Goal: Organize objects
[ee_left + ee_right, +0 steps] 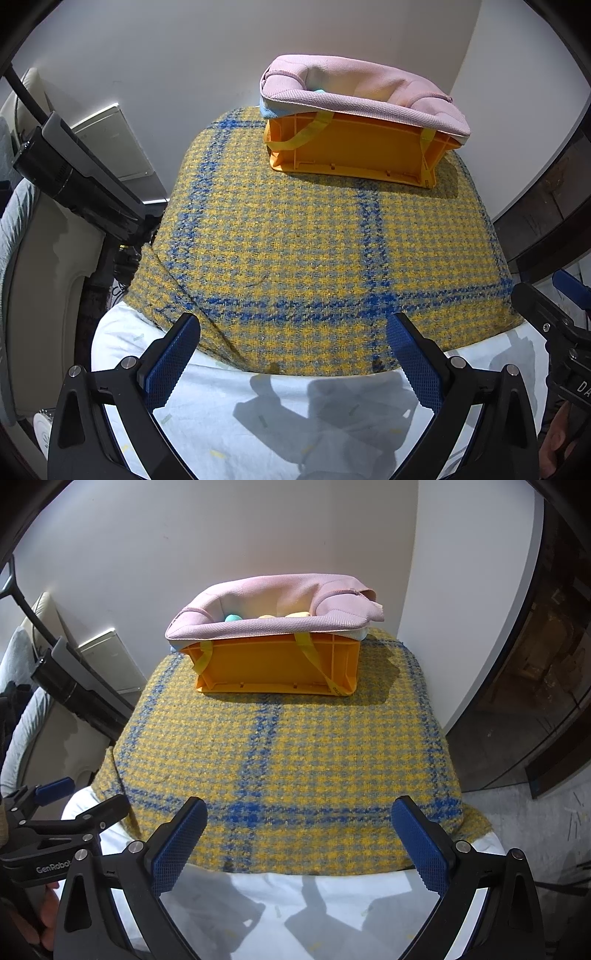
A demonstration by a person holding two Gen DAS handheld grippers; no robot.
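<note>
White walls back a rounded surface covered by a yellow-and-blue checked blanket (288, 768), with a pale sheet (332, 904) showing under its near edge. At the far end of the blanket I note an orange plastic crate (273, 664), lined with a pink fabric bag (273, 602) folded over its rim; yellow straps hang down its front. Inside I can make out a teal item (233, 618) and yellowish items, not identifiable. My left gripper (295, 365) hangs over the near blanket edge, jaws wide apart, holding nothing. My right gripper (299, 845) is likewise spread and empty, beside the left. Both are well apart from the crate. Dark equipment (74, 181) stands at left.
</note>
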